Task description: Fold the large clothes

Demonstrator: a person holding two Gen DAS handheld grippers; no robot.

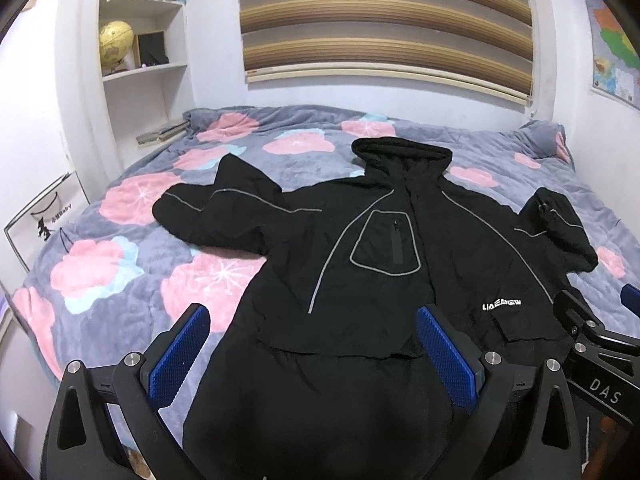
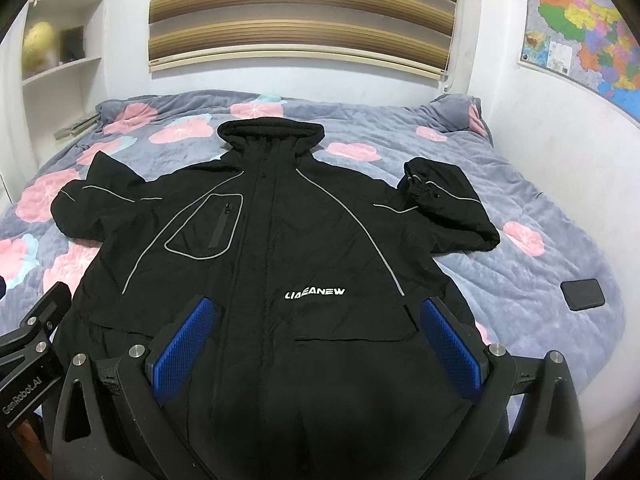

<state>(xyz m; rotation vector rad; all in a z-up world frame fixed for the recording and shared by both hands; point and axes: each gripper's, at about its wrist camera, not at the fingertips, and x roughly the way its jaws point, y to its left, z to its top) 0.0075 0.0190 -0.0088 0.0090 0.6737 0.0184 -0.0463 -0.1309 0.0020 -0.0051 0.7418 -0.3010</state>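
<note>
Black jacket on floral bedspread

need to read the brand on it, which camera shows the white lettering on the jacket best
The right wrist view. There the white lettering sits near the middle of the black jacket, facing the camera, and reads roughly LIAEANEW. In the left wrist view the lettering is smaller, off to the right and slanted, so its letters blur together.

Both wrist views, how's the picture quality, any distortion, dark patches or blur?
Left wrist view: strong fisheye bending of the blind; the jacket hem near the left gripper is a featureless black patch. Right wrist view: same bending, black corners; the globe at the edge looks soft.
</note>
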